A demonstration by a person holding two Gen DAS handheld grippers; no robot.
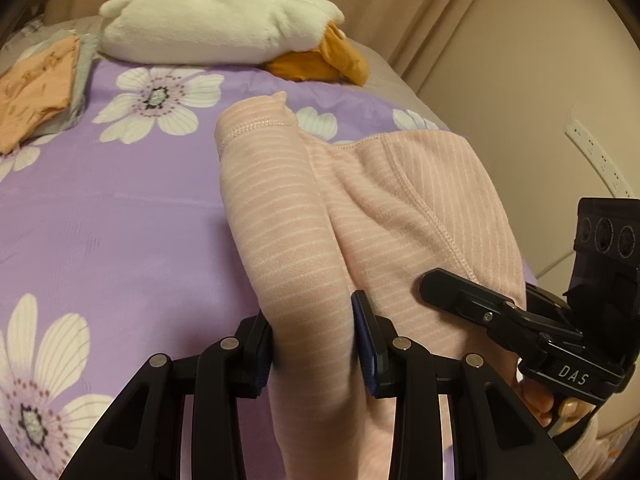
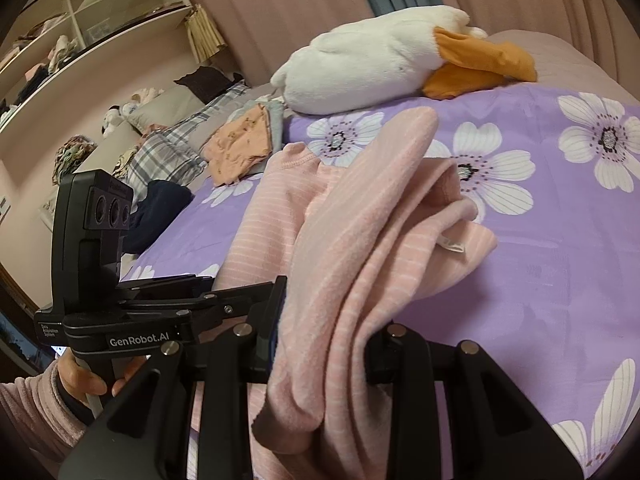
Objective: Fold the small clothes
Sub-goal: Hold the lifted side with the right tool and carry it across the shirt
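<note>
Nearest, the left tool [image 1: 316, 344] is clamped on a bunched fold of the pink striped garment [image 1: 360, 208], and the right tool [image 2: 324, 356] grips another gathered edge of the same piece, just beside it. Between them the garment is raised at the near end, while its far part trails down onto the purple flowered bed [image 1: 120, 208]. The step in hand looks like a fold: carrying the held edge over the rest of the cloth. The next move likely calls for both tools travelling together, level with each other, to lay the edge down square before letting go. Farther off lie folded orange clothes [image 1: 36, 88] and a white plush duck [image 1: 216, 20].
</note>
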